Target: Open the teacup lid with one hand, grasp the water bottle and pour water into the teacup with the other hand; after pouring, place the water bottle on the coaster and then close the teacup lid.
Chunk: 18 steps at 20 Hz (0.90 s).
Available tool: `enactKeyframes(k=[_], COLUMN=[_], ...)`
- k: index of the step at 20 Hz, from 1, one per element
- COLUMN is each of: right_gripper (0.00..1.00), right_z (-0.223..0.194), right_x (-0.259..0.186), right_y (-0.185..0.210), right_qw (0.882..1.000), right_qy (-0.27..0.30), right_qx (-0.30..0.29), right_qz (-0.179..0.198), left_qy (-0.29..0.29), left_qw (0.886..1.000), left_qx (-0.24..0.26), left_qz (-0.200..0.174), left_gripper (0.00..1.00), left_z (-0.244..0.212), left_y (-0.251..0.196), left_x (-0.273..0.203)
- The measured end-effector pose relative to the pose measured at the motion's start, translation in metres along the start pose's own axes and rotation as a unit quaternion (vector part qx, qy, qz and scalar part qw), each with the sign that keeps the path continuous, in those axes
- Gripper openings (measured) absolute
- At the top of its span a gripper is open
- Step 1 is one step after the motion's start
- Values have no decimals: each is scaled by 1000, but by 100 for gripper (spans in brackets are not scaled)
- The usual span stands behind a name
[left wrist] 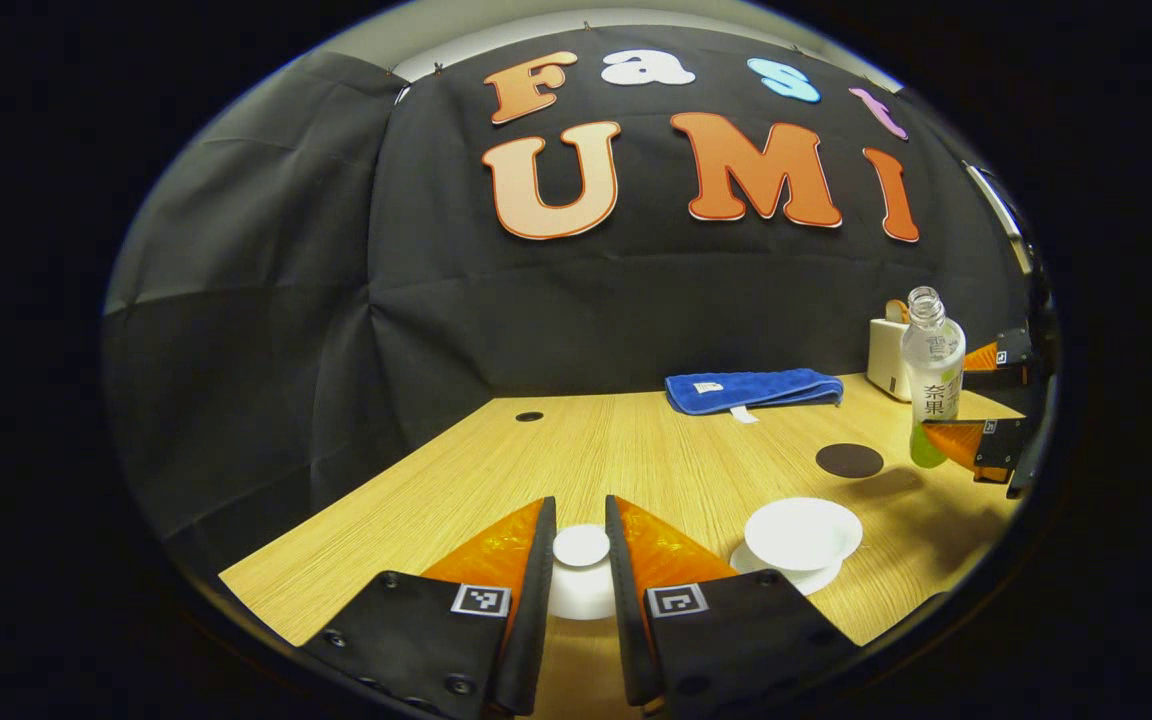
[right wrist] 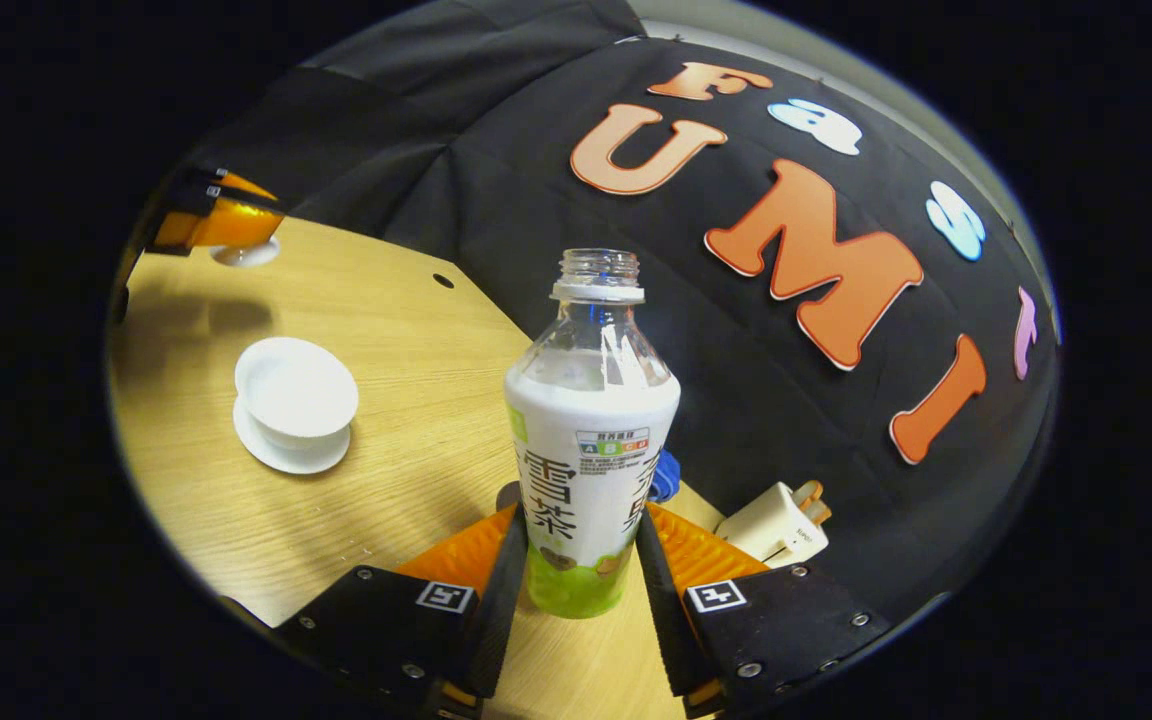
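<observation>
My left gripper (left wrist: 581, 515) is shut on the knob of the white teacup lid (left wrist: 581, 590), held off the cup to its left. The open white teacup (left wrist: 803, 533) sits on its saucer (left wrist: 816, 578) on the wooden table. My right gripper (right wrist: 582, 515) is shut on the lower body of an uncapped water bottle (right wrist: 591, 450), which stands roughly upright. In the left gripper view the bottle (left wrist: 931, 375) and right gripper (left wrist: 966, 400) are just right of the dark round coaster (left wrist: 849, 460). In the right gripper view the teacup (right wrist: 296, 388) lies far left, with the left gripper (right wrist: 221, 225) and lid (right wrist: 248, 255) beyond it.
A folded blue towel (left wrist: 751, 390) lies at the table's back edge by the black cloth wall. A white box (left wrist: 884, 355) stands at the back right, also seen as a white box (right wrist: 774, 525) beside the bottle. A small hole (left wrist: 529, 416) marks the table's far left.
</observation>
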State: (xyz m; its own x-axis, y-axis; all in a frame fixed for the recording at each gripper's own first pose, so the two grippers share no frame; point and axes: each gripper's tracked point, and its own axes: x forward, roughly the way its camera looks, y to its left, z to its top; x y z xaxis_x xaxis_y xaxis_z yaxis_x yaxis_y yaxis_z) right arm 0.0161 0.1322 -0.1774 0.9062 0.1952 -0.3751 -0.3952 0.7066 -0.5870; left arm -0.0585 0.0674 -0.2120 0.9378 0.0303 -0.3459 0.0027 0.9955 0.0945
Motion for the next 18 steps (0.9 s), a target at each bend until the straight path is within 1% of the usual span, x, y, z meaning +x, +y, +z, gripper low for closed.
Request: enactKeyframes(k=[5, 8, 13, 14, 15, 18], right_gripper=[63, 63, 63, 63, 63, 63], right_z=[3, 6, 12, 12, 14, 19], right_x=[6, 9, 14, 14, 14, 18], right_y=[0, 0, 3, 6, 6, 3], right_qw=[997, 992, 975, 971, 966, 951], right_qy=[-3, -9, -30, -34, -36, -46], right_qx=[-76, -127, -218, -236, -252, -301], right_qz=[-13, -21, -36, -36, -39, -50], left_qy=[5, 8, 13, 14, 14, 17], left_qw=[1000, 1000, 1000, 1000, 1000, 1000], left_qx=[0, -1, -5, -4, -5, -5], left_qz=[4, 5, 8, 9, 9, 10], left_gripper=[36, 36, 35, 37, 35, 35], left_z=[-6, -8, -13, -14, -14, -16], left_y=[8, 13, 19, 21, 23, 25], left_x=[-1, -1, -2, -3, -4, -3])
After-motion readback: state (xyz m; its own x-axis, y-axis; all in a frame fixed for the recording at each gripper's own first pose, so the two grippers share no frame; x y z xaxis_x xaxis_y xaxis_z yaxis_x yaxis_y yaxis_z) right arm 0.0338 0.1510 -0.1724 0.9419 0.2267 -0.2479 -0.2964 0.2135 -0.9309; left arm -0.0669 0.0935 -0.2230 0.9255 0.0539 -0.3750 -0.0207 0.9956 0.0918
